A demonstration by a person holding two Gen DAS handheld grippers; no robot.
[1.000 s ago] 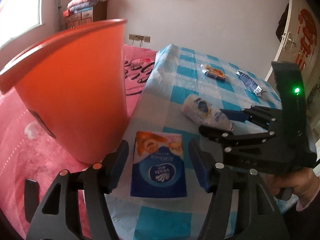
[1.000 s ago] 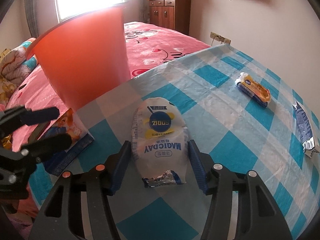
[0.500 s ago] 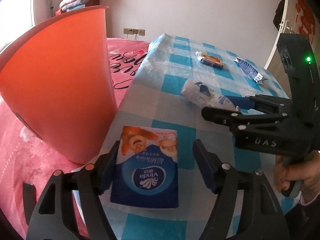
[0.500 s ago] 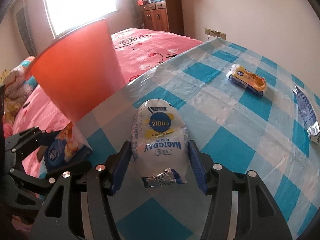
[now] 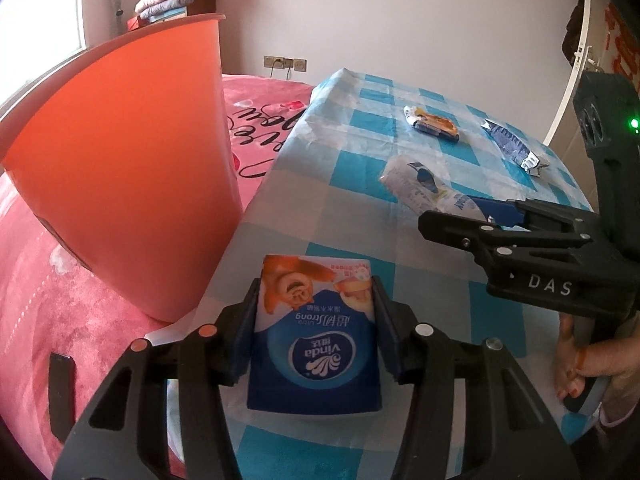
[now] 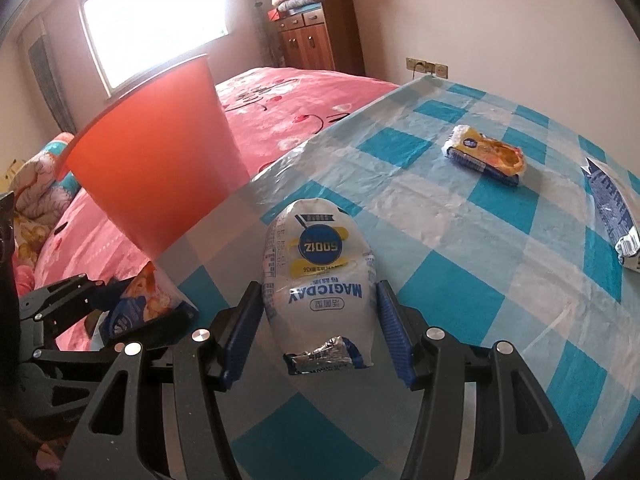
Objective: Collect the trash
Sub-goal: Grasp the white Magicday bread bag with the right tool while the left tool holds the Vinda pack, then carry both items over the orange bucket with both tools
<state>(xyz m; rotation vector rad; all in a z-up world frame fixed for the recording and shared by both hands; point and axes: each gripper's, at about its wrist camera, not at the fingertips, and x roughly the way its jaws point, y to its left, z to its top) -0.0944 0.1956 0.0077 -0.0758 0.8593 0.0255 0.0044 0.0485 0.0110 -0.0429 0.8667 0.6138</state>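
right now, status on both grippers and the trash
Left gripper just closed on blue tissue pack. Right gripper shut on white bag. Orange bin beside table, path clear. Two wrappers left.

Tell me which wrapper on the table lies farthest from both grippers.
The silver-blue foil wrapper, torn open near the table's far right edge; it lies beyond the yellow snack pack, while the other two packets sit between gripper fingers.

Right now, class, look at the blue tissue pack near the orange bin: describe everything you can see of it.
The tissue pack is a soft, glossy plastic packet, blue with a white Vinda logo and an orange animal picture at its far end. It lies flat on the checked tablecloth near the table's edge, beside the orange bin. The left claw, which has just been closing, has its pads against both long sides. It looks full and unopened.
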